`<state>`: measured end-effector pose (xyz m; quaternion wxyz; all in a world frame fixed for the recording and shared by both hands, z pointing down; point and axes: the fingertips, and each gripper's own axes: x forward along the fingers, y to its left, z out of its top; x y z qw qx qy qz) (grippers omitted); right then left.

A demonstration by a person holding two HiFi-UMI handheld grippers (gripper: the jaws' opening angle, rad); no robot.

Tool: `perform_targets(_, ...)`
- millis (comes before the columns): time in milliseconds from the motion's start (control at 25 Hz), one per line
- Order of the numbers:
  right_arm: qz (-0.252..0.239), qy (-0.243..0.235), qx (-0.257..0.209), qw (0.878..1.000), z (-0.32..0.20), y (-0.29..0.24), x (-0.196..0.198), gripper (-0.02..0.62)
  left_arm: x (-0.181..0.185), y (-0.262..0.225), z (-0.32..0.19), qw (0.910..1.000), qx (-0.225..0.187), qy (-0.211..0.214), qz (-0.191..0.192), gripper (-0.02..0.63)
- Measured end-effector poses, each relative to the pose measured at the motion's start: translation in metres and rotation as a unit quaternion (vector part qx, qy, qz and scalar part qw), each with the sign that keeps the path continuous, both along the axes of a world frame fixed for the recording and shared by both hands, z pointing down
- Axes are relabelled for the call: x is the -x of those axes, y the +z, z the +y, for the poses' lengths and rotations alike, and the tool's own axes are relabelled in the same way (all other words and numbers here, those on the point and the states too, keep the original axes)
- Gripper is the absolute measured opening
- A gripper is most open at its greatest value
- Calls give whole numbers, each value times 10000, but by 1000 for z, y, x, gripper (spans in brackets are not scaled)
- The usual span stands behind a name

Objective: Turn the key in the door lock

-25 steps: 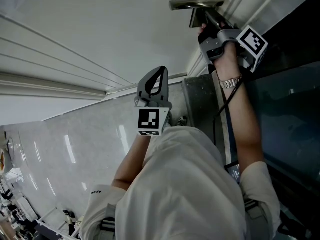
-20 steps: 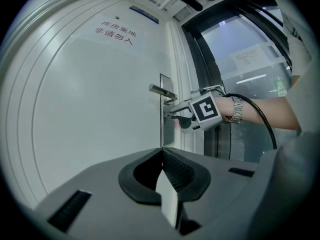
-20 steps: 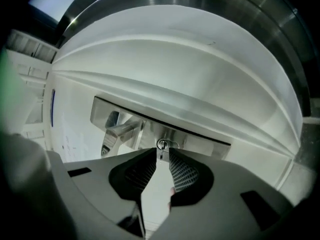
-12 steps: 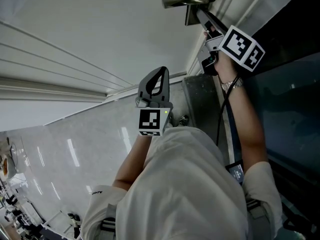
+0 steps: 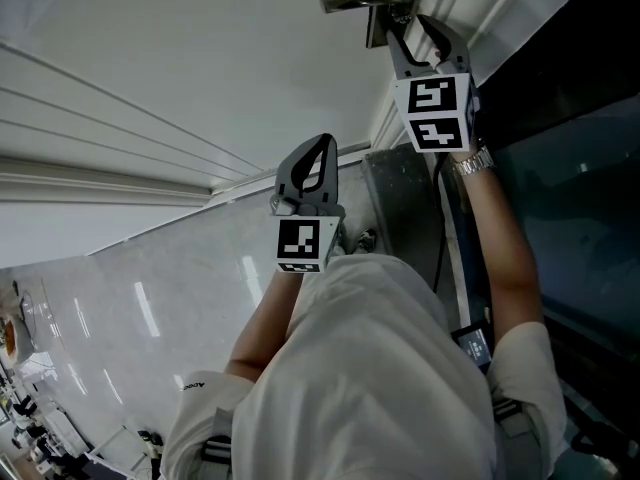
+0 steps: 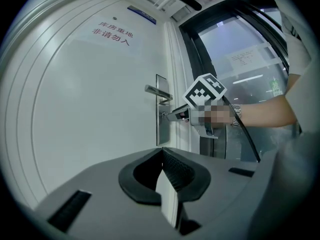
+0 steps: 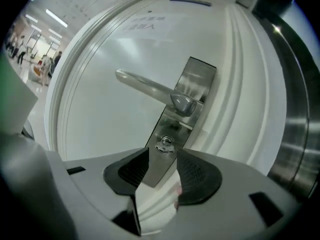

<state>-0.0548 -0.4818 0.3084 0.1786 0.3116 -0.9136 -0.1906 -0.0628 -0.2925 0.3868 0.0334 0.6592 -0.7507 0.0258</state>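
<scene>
A small silver key (image 7: 164,145) sticks out of the steel lock plate (image 7: 192,84), below the lever handle (image 7: 145,86). My right gripper (image 7: 162,156) points at the lock. Its jaws have just opened, and the key head stands between the fingertips (image 7: 181,156) with a gap on each side. From the head view, that right gripper (image 5: 418,30) sits under the handle (image 5: 355,0), marker cube facing the camera. My left gripper (image 5: 310,173) hangs back from the door, shut on nothing, its pads (image 6: 172,166) pressed together. The left gripper view also catches the right gripper (image 6: 175,115) at the plate (image 6: 161,129).
The white panelled door (image 6: 90,94) carries a blue sign and red characters. Right of it run a metal frame (image 5: 400,208) and dark glass (image 5: 570,188). Glossy floor (image 5: 120,308) lies below. The person's white shirt (image 5: 370,378) fills the lower head view.
The right gripper has rolled about its own axis, so its marker cube now faces the camera, and its jaws have come apart off the key. The left gripper has stayed still.
</scene>
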Motion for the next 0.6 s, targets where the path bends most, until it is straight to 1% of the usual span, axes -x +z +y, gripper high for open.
perform_targets(80, 398, 93, -528, 9978, 0, -2, 0, 149, 0, 1, 2, 10000, 12, -14, 10, 9)
perform_targets(120, 590, 151, -856, 9945, 0, -4, 0, 149, 0, 2, 2, 10000, 17, -18, 17, 9)
perform_targets(200, 985, 221, -1492, 9836, -1, -7, 2, 149, 1, 3, 4, 10000, 25, -22, 26, 9)
perform_targets(280, 1301, 187, -1883, 9733, 0, -6, 7, 149, 2, 3, 5, 10000, 24, -30, 24, 9)
perform_targets(360, 1452, 124, -1984, 9692, 1, -4, 10, 149, 2, 3, 6, 10000, 12, -43, 22, 9)
perform_targets(480, 1558, 83, -2000, 9673, 1, -2, 14, 149, 4, 2, 8, 10000, 3, -72, 23, 9)
perform_targets(600, 1748, 89, -2174, 9603, -2, 1, 18, 149, 8, 4, 8, 9999, 7, -96, 28, 9)
